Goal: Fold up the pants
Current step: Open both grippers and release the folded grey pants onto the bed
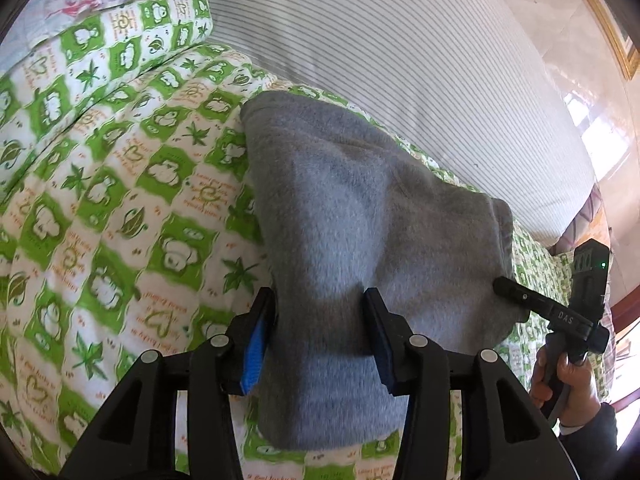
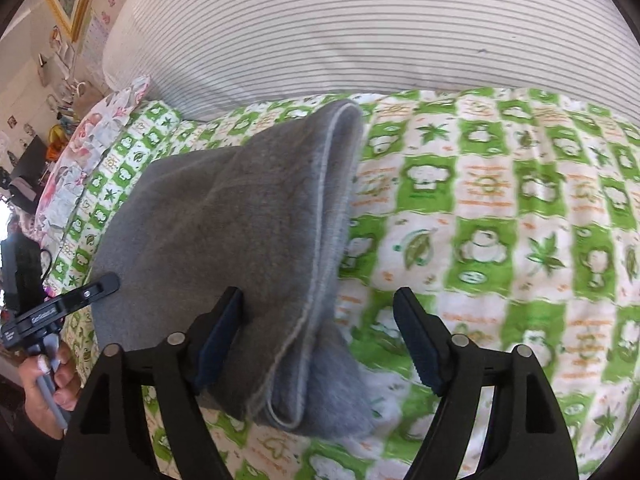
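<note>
On the green-and-white quilt (image 1: 120, 208) of the bed lay the grey pants (image 1: 360, 216), folded into a thick pad; no container showed anywhere. Behind the pants stood a striped pillow (image 2: 320, 32), and a floral pillow (image 2: 92, 152) lay beyond their far corner. The left gripper (image 1: 320, 336) straddled the near edge of the pants, its fingers (image 1: 256, 344) partly open with cloth between them, whether pressing I cannot tell; the right gripper (image 2: 320, 344) stood with fingers (image 2: 420, 344) wide apart, the seamed fold of the pants lying loose against one finger only; a hand (image 1: 560, 376) gripped its handle beside the pants.
</note>
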`<state>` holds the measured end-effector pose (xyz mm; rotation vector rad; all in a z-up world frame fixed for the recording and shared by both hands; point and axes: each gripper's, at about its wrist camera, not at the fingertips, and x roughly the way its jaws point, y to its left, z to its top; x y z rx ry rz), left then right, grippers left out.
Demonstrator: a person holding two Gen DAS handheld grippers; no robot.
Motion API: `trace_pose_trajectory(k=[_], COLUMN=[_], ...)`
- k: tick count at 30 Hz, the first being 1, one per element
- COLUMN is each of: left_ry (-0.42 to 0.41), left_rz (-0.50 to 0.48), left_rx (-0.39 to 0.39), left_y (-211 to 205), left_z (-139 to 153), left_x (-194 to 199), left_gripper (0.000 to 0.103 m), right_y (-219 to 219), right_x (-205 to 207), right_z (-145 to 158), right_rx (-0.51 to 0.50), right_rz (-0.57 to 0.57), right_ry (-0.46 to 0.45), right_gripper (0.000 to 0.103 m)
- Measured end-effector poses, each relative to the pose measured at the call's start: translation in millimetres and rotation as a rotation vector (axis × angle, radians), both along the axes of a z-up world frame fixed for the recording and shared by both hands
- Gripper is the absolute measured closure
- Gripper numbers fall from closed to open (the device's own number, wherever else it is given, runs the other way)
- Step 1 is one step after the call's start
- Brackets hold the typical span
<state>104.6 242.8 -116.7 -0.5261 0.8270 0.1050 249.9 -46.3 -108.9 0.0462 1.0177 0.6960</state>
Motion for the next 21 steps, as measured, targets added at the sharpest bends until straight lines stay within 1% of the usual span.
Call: trace_pose_trajectory(k=[3, 5, 7, 9, 12, 13, 14, 18, 21], left_ry=[0.022, 0.036, 0.040, 0.044, 0.044, 0.043, 0.042, 0.029, 0.025], left_rz=[-0.002, 0.010, 0.018, 0.019, 0.021, 0.024, 0.028, 0.036, 0.038], left_rx=[0.013, 0.002, -0.032, -0.022, 0.040, 0.047, 0.054, 0.050, 0.092], left_y=[0.1, 4.5, 10.2, 8.8, 0.8, -0.1, -1.4, -3.5, -11.2], left_z=[-7.7, -13.4, -14.5, -9.0, 6.2, 9.8, 13.4, 21.8, 33.0], left_x=[2.1, 4.1, 5.1, 3.7, -1.8, -4.5, -7.5, -19.7, -33.1], left_gripper=[0.053, 0.046, 0.046, 0.046, 0.047, 0.048, 0.048, 0.047, 0.042], right_y=[0.2, 4.7, 7.9, 6.1, -0.5, -3.3, -6.8, -10.0, -7.4], right_x=[-1.0, -2.5, -3.1, -2.0, -6.0, -8.8, -12.7, -27.4, -40.2], right_z=[-2.9, -5.5, -6.5, -4.3, 6.1, 10.8, 17.3, 40.8, 56.4], right_rx=[-0.042, -0.080, -0.099, -0.081, -0.041, -0.019, 0.011, 0.066, 0.095], right_rz=[-0.010, -0.012, -0.016, -0.031, -0.058, -0.060, -0.057, -0.025, 0.023], right_ry=[-0.027, -0.055, -0.067, -0.047, -0.026, -0.024, -0.023, -0.036, -0.051], right_gripper=[0.022, 0.021, 0.020, 0.020, 0.019, 0.018, 0.018, 0.018, 0.018])
